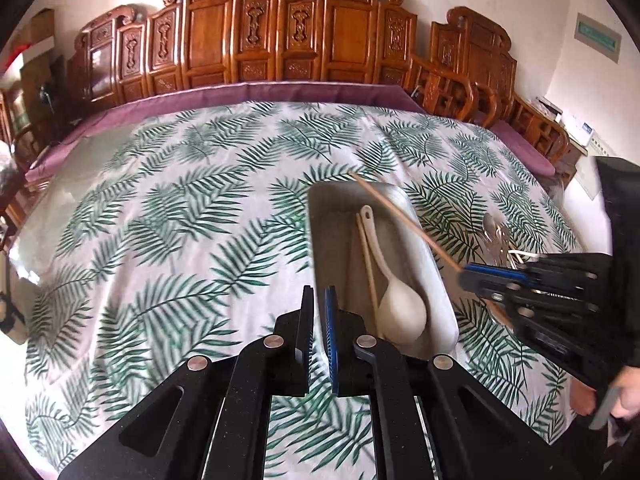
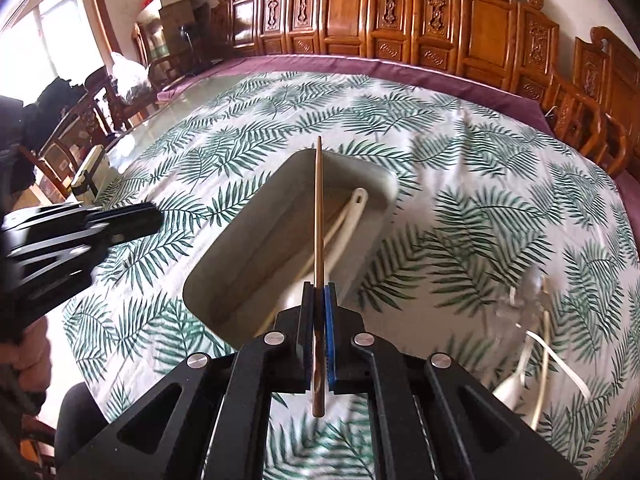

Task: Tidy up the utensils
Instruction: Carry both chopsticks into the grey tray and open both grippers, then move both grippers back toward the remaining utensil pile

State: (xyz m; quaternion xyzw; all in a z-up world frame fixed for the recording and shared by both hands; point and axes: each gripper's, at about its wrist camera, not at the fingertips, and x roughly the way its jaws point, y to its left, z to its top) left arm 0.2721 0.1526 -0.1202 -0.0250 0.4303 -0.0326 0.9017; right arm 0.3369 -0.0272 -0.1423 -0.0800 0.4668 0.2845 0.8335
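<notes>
1. Risk, seen from the left wrist view: the right gripper point(image 1: 472, 278) is clamping a brown chopstick point(image 1: 404, 220) by its near end, so the long free end is reaching out over the far corner of the grey tray point(image 1: 320, 240). I judge that the thin stick may be pivoting or slipping between the pads, and could be catching the tray's rim and landing on the leaf-print tablecloth point(image 1: 180, 220) instead.
2. Inside the tray a white spoon point(image 1: 400, 304) and a pale chopstick point(image 1: 368, 264) are already lying lengthwise. A careless drop could be knocking the new stick across them.
3. The left gripper point(image 1: 319, 328) is sitting just beside the tray's near left corner, its jaws together on nothing. It is close enough that a nudge might shift the tray.
4. Metal utensils point(image 1: 496, 240) are lying on the cloth to the right of the tray, still unsorted.
5. From the right wrist view, the right gripper point(image 2: 319, 320) is pinching the brown chopstick point(image 2: 319, 208), which is pointing straight over the tray point(image 2: 240, 248); a short tail is sticking out behind the jaws. The remaining utensils point(image 2: 532, 320), right of the tray, are blurred.
6. The left gripper point(image 2: 132, 216) is hanging left of the tray.
7. Writing: a green wall sign point(image 1: 598, 38), far beyond the tray, is showing, but its text is too small to read. No brands are legible.
</notes>
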